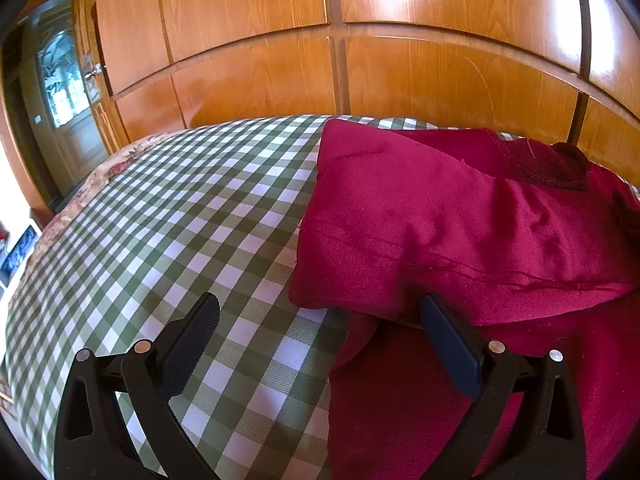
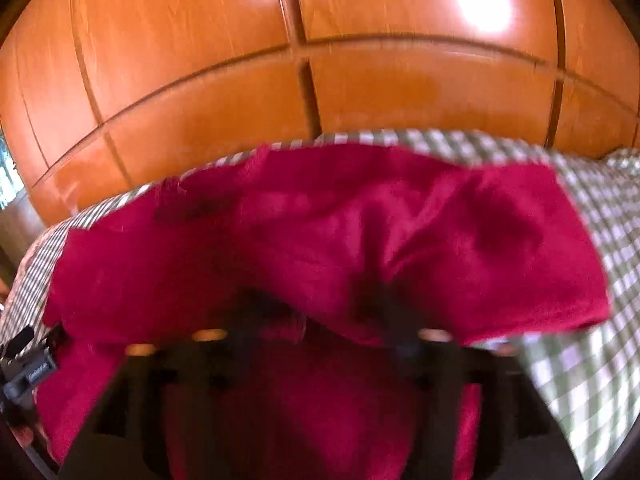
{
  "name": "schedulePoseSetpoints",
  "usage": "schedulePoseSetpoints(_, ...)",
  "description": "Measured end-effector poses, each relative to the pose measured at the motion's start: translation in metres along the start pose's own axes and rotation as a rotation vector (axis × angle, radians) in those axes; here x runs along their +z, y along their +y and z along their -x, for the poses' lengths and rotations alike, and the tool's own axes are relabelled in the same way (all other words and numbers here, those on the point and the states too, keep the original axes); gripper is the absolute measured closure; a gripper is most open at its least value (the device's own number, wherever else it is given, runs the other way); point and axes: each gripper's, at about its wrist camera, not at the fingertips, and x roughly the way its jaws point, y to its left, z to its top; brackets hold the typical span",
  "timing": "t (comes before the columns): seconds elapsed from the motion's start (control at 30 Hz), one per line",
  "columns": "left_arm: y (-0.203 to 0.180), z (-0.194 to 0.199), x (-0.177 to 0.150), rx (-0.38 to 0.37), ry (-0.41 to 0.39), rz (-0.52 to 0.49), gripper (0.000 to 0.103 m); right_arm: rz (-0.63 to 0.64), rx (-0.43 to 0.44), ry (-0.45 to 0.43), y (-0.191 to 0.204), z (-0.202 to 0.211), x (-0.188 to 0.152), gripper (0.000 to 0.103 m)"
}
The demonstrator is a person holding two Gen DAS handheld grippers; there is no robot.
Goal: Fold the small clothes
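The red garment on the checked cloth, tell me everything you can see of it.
The red garment is deep crimson, soft woven-looking fabric with a stitched seam along one folded edge. It lies partly folded, one layer doubled over another, on the green-and-white checked cloth. A darker patch shows near its far end. One finger of the left hand-held gripper touches its near edge.

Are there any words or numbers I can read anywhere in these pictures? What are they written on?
No text can be read for sure.
Small white label on the black device at the left edge of the right wrist view: too blurred to read.
Red garment, checked cloth, wooden wardrobe: no writing on them.
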Motion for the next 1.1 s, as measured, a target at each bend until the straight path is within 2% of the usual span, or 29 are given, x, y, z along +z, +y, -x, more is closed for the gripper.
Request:
schedulePoseSetpoints(0.03,0.001,-0.001,0.0,-0.004,0.003,0.003,0.004,-0.008,0.01,-0.029,-0.001,0.006,-0.002,0.019)
schedulePoseSetpoints(0.13,0.006,0.002,0.003,-0.027,0.006,0.019,0.004,-0.034,-0.051,-0.126,-0.01,0.027,-0.009,0.006)
schedulePoseSetpoints(0.2,0.012,0.013,0.009,-0.052,-0.015,0.037,0.006,-0.058,-0.133,-0.143,-0.013,0.034,-0.016,0.003)
schedulePoseSetpoints(0.27,0.019,0.04,0.017,-0.095,-0.096,0.081,0.007,-0.101,-0.171,-0.136,-0.022,0.036,-0.021,0.002)
schedulePoseSetpoints(0.3,0.022,0.058,0.024,-0.162,-0.145,0.12,0.007,-0.138,-0.183,-0.134,-0.03,0.036,-0.023,0.002)
schedulePoseSetpoints(0.37,0.017,0.084,0.039,-0.297,-0.181,0.162,0.007,-0.199,-0.194,-0.117,-0.043,0.035,-0.024,0.002)
schedulePoseSetpoints(0.47,-0.012,0.104,0.058,-0.402,-0.187,0.132,0.007,-0.294,-0.183,-0.07,-0.066,0.031,-0.026,0.002)
schedulePoseSetpoints(0.53,-0.052,0.097,0.071,-0.519,-0.103,0.047,0.008,-0.325,-0.168,-0.066,-0.072,0.03,-0.026,0.002)
schedulePoseSetpoints(0.57,-0.063,0.092,0.074,-0.552,-0.07,0.034,0.013,-0.326,-0.166,-0.074,-0.074,0.032,-0.027,0.002)
schedulePoseSetpoints(0.63,-0.098,0.067,0.078,-0.643,0.07,0.02,0.029,-0.323,-0.165,-0.082,-0.073,0.035,-0.028,0.002)
schedulePoseSetpoints(0.67,-0.113,0.052,0.079,-0.668,0.149,0.029,0.041,-0.326,-0.167,-0.086,-0.075,0.036,-0.029,0.002)
schedulePoseSetpoints(0.73,-0.142,0.024,0.076,-0.73,0.296,0.063,0.052,-0.334,-0.175,-0.091,-0.075,0.034,-0.029,0.002)
schedulePoseSetpoints(0.77,-0.156,0.009,0.074,-0.74,0.355,0.088,0.061,-0.339,-0.176,-0.094,-0.075,0.035,-0.029,0.002)
schedulePoseSetpoints(0.87,-0.179,-0.009,0.067,-0.743,0.421,0.118,0.062,-0.349,-0.173,-0.099,-0.077,0.033,-0.029,0.002)
schedulePoseSetpoints(1.03,-0.203,-0.014,0.068,-0.718,0.397,0.051,0.065,-0.353,-0.167,-0.09,-0.079,0.029,-0.028,0.002)
schedulePoseSetpoints(1.1,-0.212,-0.012,0.07,-0.717,0.394,-0.003,0.096,-0.355,-0.165,-0.09,-0.08,0.029,-0.028,0.002)
